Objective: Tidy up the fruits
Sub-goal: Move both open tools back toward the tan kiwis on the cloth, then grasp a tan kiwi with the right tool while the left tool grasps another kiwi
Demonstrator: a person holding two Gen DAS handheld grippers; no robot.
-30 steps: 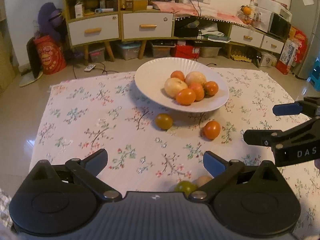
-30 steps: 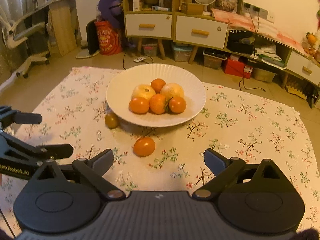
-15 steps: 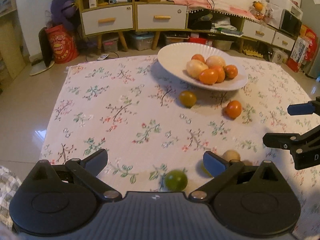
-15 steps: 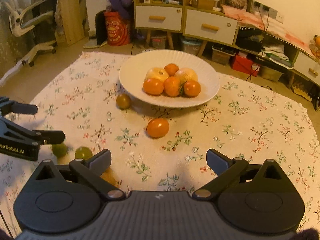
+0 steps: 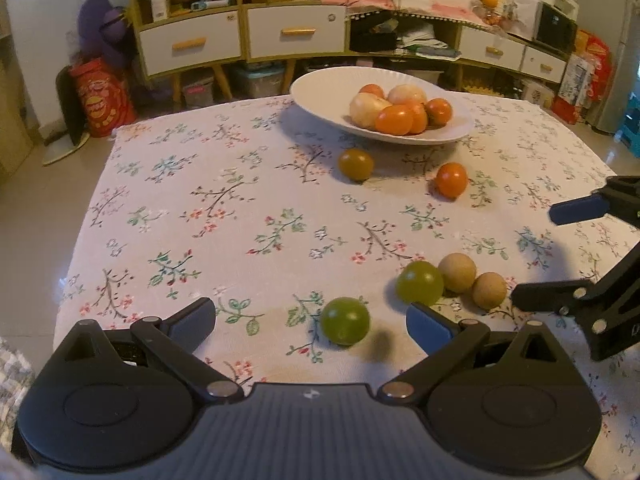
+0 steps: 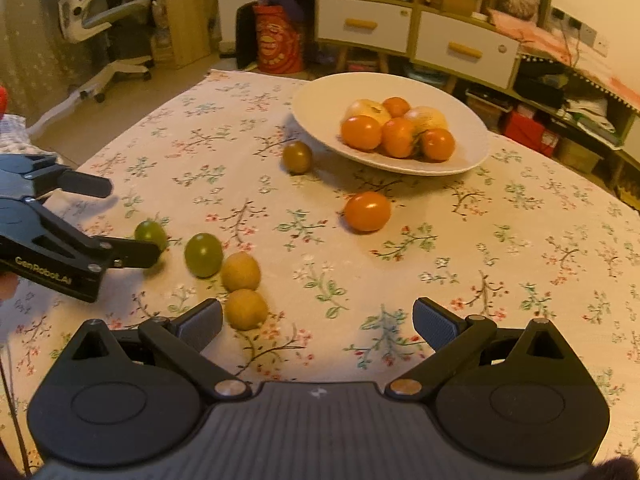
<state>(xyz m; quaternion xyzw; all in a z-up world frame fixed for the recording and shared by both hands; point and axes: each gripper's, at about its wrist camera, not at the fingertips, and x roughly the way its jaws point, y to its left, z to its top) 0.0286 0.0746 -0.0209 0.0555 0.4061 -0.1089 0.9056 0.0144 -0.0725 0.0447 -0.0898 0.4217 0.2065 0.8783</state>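
With the left gripper (image 5: 310, 322) spread around the nearest green fruit (image 5: 345, 321), well short of the plate (image 5: 320, 92), and the right gripper (image 6: 318, 322) spread and empty, a pickup looks imminent.

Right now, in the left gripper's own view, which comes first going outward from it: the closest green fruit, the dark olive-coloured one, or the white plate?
1. Closest green fruit, right between the open left gripper fingers.
2. Olive-coloured fruit, mid-cloth, just before the plate.
3. White plate, far side, holding orange fruits.
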